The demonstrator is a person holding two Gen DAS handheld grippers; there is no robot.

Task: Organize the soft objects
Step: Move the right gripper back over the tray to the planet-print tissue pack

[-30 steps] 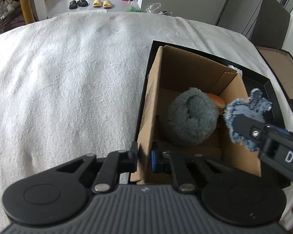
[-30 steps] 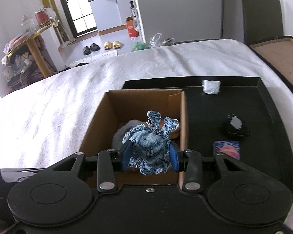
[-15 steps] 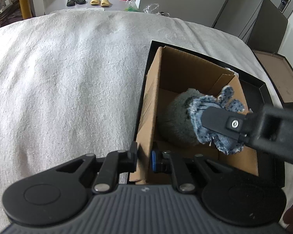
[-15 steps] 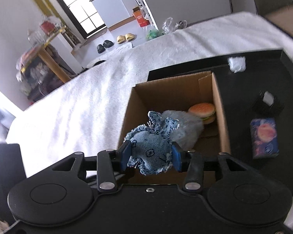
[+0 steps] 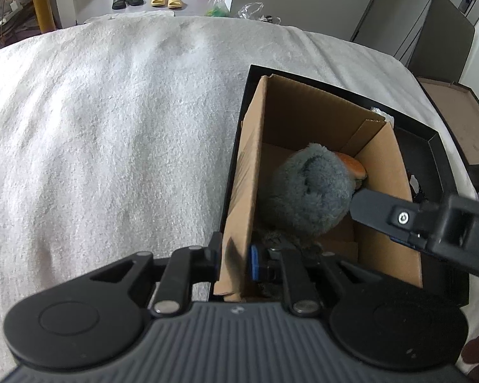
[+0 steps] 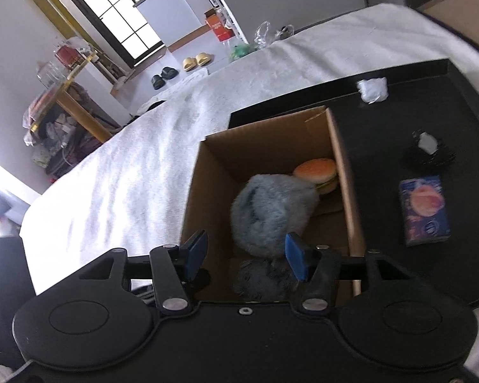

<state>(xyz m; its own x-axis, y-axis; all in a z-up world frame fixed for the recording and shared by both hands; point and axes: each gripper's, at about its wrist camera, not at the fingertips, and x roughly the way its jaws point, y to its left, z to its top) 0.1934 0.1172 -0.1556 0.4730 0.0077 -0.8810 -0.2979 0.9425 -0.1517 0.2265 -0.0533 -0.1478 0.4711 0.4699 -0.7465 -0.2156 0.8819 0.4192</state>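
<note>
The denim toy (image 6: 265, 279) is lying in the near end of the box (image 6: 345, 172), low between and below the right gripper's (image 6: 246, 255) jaws, which are opening; the blue pads (image 6: 295, 260) are standing clear of it, so nothing is gripped there. The left gripper (image 5: 234, 260) is clamped on the box's near wall (image 5: 244, 198), its jaws nearly together with only the cardboard between them, and they are easing apart slightly.

The main risk, as I judge it, is the lift-out: frayed denim edges could be catching on a pad, so the toy may be riding back up with the right gripper. A second risk is the left grip loosening on the wall, letting the light box slide or tip on the tray (image 6: 463, 73) if the right gripper is bumping its wall on the way out. The toy is also sitting against the fluffy ball (image 6: 271, 207), which is crowding the middle of the box and could be nudging it upward. A burger toy (image 6: 317, 172) is sitting in the far corner behind the ball.

The toy is looking pale blue-grey, soft and limp, with ragged fringed edges; here it is mostly in shadow and partly hidden by the gripper body, so its shape is hard to read. Other items are waiting on the tray: a blue packet (image 6: 424, 210), a dark scrunchy piece (image 6: 429, 153), a white wad (image 6: 372, 91)
</note>
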